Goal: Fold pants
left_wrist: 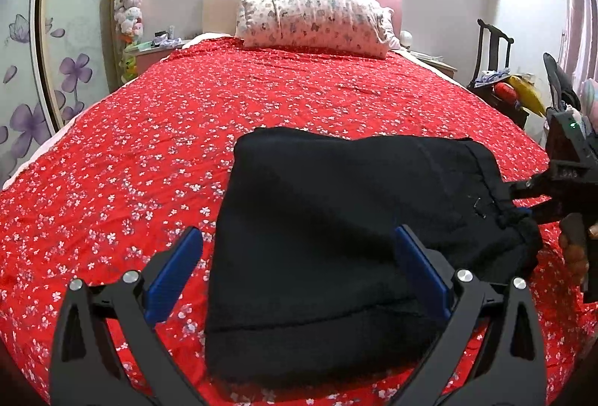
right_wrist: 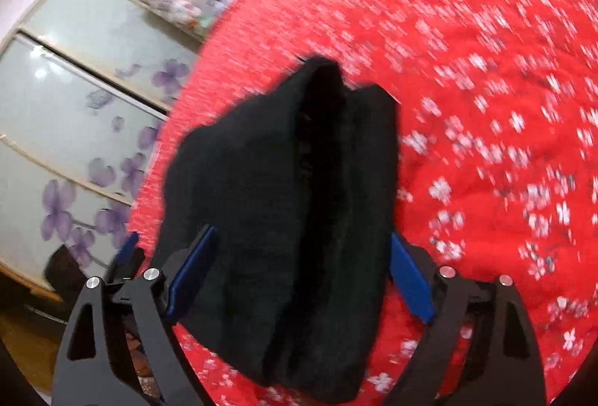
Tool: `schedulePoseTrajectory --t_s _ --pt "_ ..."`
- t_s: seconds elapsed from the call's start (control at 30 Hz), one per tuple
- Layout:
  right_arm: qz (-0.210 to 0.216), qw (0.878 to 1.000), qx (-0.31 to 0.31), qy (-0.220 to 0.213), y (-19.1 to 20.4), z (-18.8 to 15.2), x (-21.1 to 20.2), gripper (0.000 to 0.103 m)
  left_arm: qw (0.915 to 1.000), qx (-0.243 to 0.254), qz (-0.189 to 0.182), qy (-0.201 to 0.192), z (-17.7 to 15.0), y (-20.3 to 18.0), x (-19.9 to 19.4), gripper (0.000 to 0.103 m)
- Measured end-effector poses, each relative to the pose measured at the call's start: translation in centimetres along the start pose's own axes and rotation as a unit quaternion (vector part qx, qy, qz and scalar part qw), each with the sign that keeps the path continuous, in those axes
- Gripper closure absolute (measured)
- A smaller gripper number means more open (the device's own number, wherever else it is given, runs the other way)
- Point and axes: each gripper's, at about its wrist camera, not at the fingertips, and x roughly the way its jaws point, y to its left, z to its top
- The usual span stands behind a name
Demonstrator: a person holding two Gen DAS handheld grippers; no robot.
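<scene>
The black pants (left_wrist: 336, 226) lie folded into a thick bundle on the red floral bedspread (left_wrist: 149, 144). My left gripper (left_wrist: 299, 256) is open, its blue pads straddling the bundle's near left part. My right gripper (right_wrist: 302, 264) is open, with the pants (right_wrist: 284, 204) between its blue pads; the view is blurred. In the left wrist view the right gripper (left_wrist: 523, 198) reaches in from the right, its fingers at the bundle's right edge by the drawstring.
A floral pillow (left_wrist: 314, 17) and headboard stand at the far end. A wardrobe with purple flowers (left_wrist: 45, 77) is on the left. A bedside table (left_wrist: 157, 51) and a dark chair with toys (left_wrist: 504, 84) flank the bed.
</scene>
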Motion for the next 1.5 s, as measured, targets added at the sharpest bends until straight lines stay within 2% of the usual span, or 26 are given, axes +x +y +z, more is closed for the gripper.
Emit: schedulePoseTrajectory --t_s 0.43,0.67,0.77,0.83,0.93,1.1,1.2,1.3,1.37,1.4,1.43,1.5 --pt "-0.046 0.997 -0.063 0.017 4.0 -0.9 -0.9 0.014 0.9999 -0.014 -0.006 0.004 0.0 0.3 0.0 0.002" --pt "0.014 1.0 0.025 0.012 -0.2 0.3 0.9 0.012 0.9999 -0.01 -0.003 0.007 -0.1 0.2 0.1 0.002" --pt "0.061 0.998 0.0 0.003 1.4 0.3 -0.4 0.012 0.9999 -0.013 -0.002 0.007 -0.1 0.4 0.1 0.002" --pt "0.058 0.998 -0.035 -0.004 2.7 0.1 -0.9 0.012 0.9998 -0.019 -0.002 0.005 -0.1 0.6 0.1 0.002" --pt "0.051 0.999 -0.017 0.005 1.6 0.3 0.3 0.012 0.9994 -0.033 -0.007 0.006 0.1 0.9 0.0 0.002" --pt "0.063 0.998 0.004 -0.005 0.2 0.5 1.0 0.03 0.9979 -0.063 -0.014 0.002 0.3 2.1 -0.2 0.002" --pt "0.042 0.999 -0.01 -0.012 0.5 0.3 0.7 0.042 0.9963 -0.085 -0.015 0.002 0.4 3.0 -0.3 0.002" --pt "-0.01 0.998 -0.063 -0.025 2.5 -0.2 -0.1 0.045 0.9941 -0.107 -0.018 0.004 0.4 3.7 -0.3 0.002" --pt "-0.077 0.988 -0.13 -0.033 5.7 -1.0 -0.2 0.046 0.9933 -0.113 -0.022 0.006 0.4 3.9 -0.2 0.002" --pt "-0.095 0.984 -0.147 -0.035 6.5 -1.4 -0.1 0.046 0.9932 -0.114 -0.023 0.006 0.4 3.9 -0.3 0.002" --pt "-0.127 0.976 -0.174 -0.038 7.7 -2.0 0.0 0.046 0.9933 -0.114 -0.021 0.005 0.5 3.8 -0.3 0.002" --pt "-0.152 0.967 -0.197 -0.045 8.7 -2.8 0.3 0.045 0.9937 -0.111 -0.018 0.004 0.5 3.7 -0.3 0.002"
